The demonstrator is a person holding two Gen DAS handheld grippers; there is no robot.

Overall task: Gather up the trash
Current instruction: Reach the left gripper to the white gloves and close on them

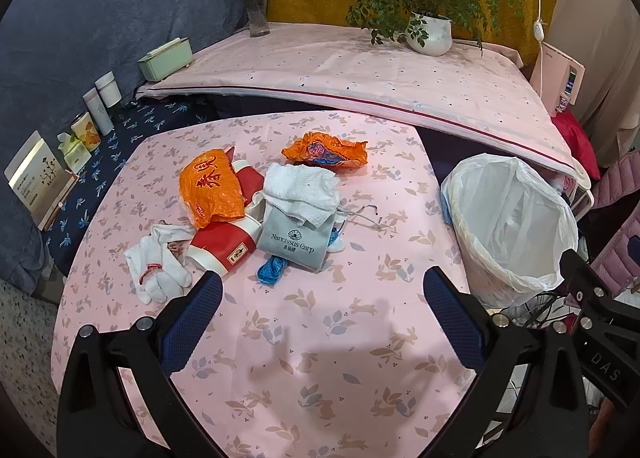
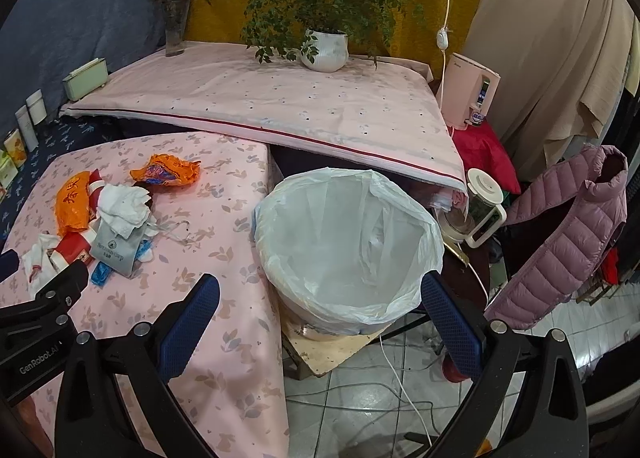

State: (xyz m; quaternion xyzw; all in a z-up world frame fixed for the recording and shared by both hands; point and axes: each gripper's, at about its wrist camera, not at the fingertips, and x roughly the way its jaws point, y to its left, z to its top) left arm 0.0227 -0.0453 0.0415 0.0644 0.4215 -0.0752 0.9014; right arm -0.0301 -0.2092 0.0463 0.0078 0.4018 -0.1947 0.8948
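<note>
Trash pile [image 1: 256, 214] on pink counter [image 1: 320, 338]: orange bags, white paper towel [image 1: 302, 190], grey pouch [image 1: 296, 242], white gloves [image 1: 160, 266]. Lined bin [image 2: 348, 242] just beside the counter's edge. Left tool [image 1: 322, 298] and right tool [image 2: 320, 302] both spread wide, holding nothing.

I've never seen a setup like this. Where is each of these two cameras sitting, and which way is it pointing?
Left wrist: on the left gripper, looking over the pink table at the trash pile; its open blue fingers and part of the right gripper show.
Right wrist: on the right gripper, facing the lined bin; its open fingers show.
Both see the pile, bin and potted plant.
</note>
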